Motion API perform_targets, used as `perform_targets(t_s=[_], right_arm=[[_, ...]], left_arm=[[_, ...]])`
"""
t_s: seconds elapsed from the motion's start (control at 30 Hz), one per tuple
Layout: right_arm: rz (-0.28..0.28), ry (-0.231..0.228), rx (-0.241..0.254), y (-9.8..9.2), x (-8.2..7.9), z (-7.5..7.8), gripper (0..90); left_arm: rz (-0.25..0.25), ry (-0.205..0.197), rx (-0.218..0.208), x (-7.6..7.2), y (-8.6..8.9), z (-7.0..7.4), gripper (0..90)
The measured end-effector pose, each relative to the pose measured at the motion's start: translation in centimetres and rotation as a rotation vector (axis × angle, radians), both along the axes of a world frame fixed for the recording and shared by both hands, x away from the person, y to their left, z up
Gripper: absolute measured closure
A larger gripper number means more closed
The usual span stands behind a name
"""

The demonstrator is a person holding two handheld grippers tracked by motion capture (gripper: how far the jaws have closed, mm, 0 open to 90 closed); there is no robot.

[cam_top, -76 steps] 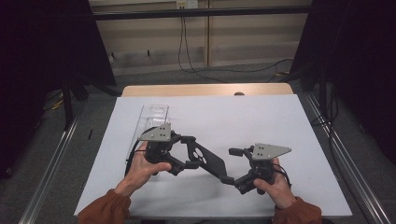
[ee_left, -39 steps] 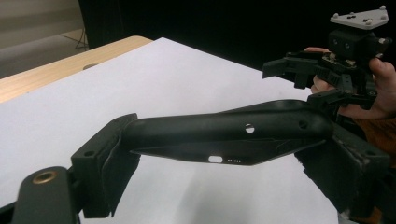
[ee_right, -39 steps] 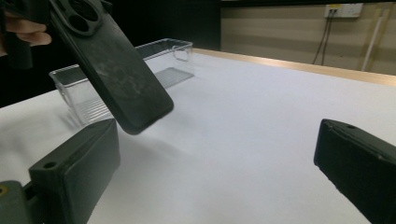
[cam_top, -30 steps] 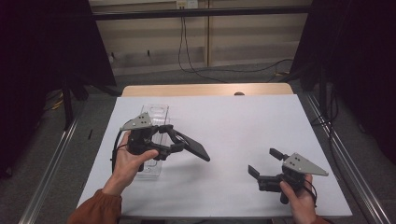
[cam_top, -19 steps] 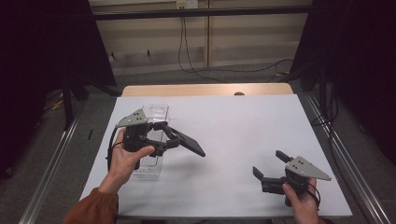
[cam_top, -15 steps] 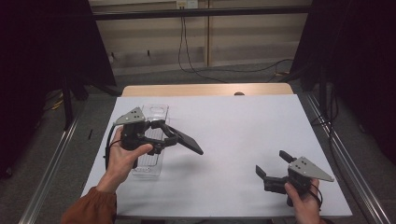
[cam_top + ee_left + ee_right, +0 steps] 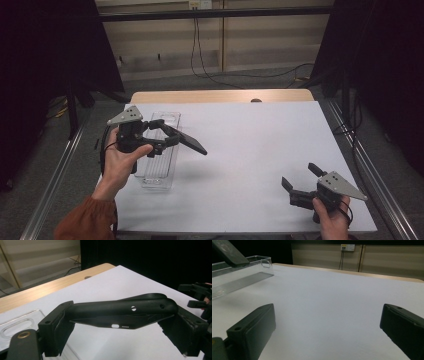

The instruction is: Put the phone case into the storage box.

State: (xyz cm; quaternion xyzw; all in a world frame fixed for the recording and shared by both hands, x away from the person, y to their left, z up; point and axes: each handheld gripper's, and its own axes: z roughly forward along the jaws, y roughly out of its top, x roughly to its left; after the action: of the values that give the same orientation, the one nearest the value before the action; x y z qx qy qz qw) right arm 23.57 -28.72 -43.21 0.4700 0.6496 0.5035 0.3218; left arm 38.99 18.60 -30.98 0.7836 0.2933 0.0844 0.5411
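My left gripper (image 7: 169, 138) is shut on a soft black phone case (image 7: 191, 144), held tilted in the air over the right side of a clear plastic tray (image 7: 161, 172). In the left gripper view the case (image 7: 120, 311) bends between both pads (image 7: 56, 326). My right gripper (image 7: 300, 176) rests low at the table's near right corner, open with nothing between its jaws. In the right gripper view the pads (image 7: 252, 327) stand wide apart over bare white table, with the tray (image 7: 242, 273) and a corner of the case (image 7: 227, 252) far off at the left.
A white sheet (image 7: 260, 145) covers the table, with a wooden strip (image 7: 220, 96) along the far edge. Metal rails run down both sides. Cables lie on the floor behind. In the left gripper view the other gripper (image 7: 197, 292) shows at the right.
Both grippers held the case mid-table at first; the right one let go and drew back to the near right corner. The left hand carried the case up and left over the tray.
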Motion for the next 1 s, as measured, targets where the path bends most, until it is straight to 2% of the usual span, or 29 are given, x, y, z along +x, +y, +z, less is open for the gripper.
perform_targets(t_s=[0.2,0.43,0.63,1.0], right_arm=[[0.0,0.014,-0.004,0.0,0.0,-0.2,0.0],[-0.001,0.009,-0.014,0.0,0.0,-0.3,0.0],[0.009,0.006,-0.024,0.0,0.0,-0.4,0.0],[0.015,0.005,-0.022,0.0,0.1,-0.4,0.0]], left_arm=[[0.027,-0.008,0.006,0.6,0.6,0.9,15.0],[0.068,-0.02,0.025,1.1,1.4,2.0,15.1],[0.102,-0.022,0.022,1.6,2.5,2.6,15.0],[0.187,-0.024,0.045,2.7,4.5,3.8,15.0]])
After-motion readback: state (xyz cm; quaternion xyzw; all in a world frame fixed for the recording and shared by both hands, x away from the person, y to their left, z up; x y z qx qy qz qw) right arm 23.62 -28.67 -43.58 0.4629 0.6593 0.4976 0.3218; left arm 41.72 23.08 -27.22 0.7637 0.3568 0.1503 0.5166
